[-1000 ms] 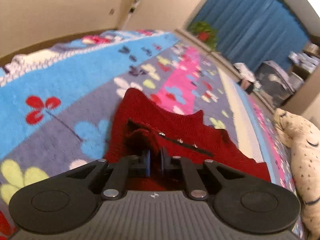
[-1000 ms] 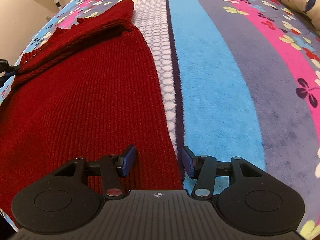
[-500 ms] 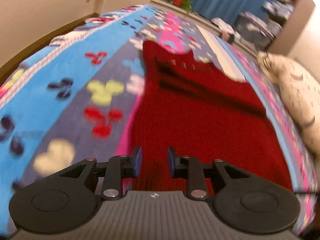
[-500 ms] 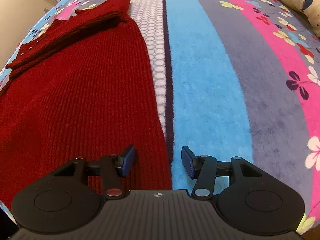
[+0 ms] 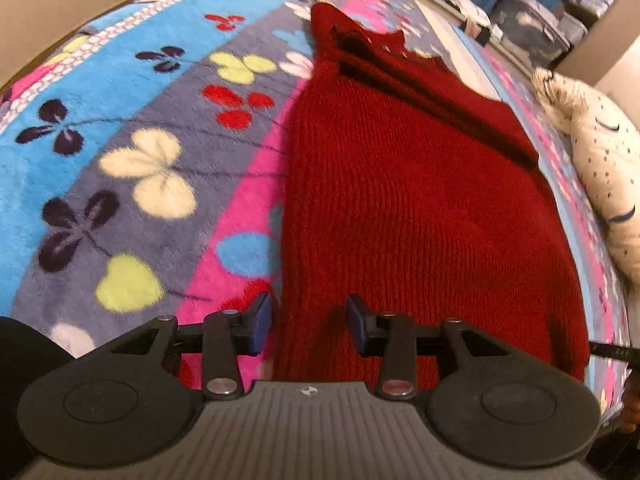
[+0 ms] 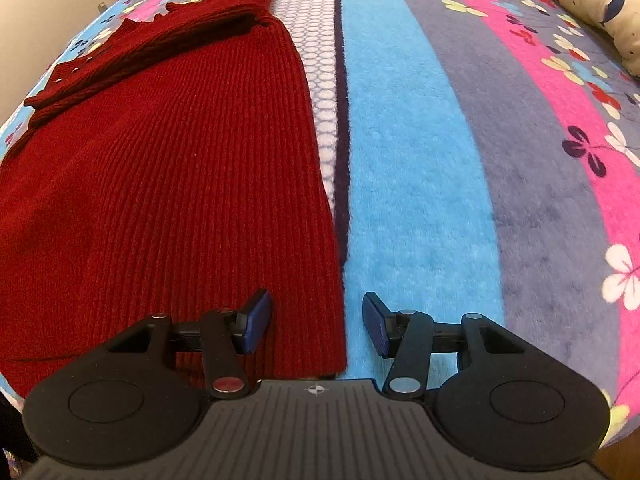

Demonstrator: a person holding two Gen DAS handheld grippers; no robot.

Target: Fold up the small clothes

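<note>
A dark red knitted garment [image 5: 412,200] lies flat on a flowered, striped blanket [image 5: 132,128], with folded layers and small buttons at its far end. My left gripper [image 5: 307,322] is open, its jaws straddling the garment's near left edge. In the right wrist view the same garment [image 6: 172,184] fills the left half. My right gripper [image 6: 318,322] is open, its jaws straddling the garment's near right edge, over a light blue stripe of the blanket [image 6: 408,184].
A cream pillow with stars and moons [image 5: 604,176] lies at the blanket's right side and shows in the right wrist view [image 6: 588,4]. Dark boxes and clutter [image 5: 532,36] stand beyond the bed. A beige wall [image 6: 36,20] runs on the left.
My left gripper let go of the garment's folded end, opened, and drew back to the garment's near left corner. My right gripper stayed open and crept slightly along the right edge.
</note>
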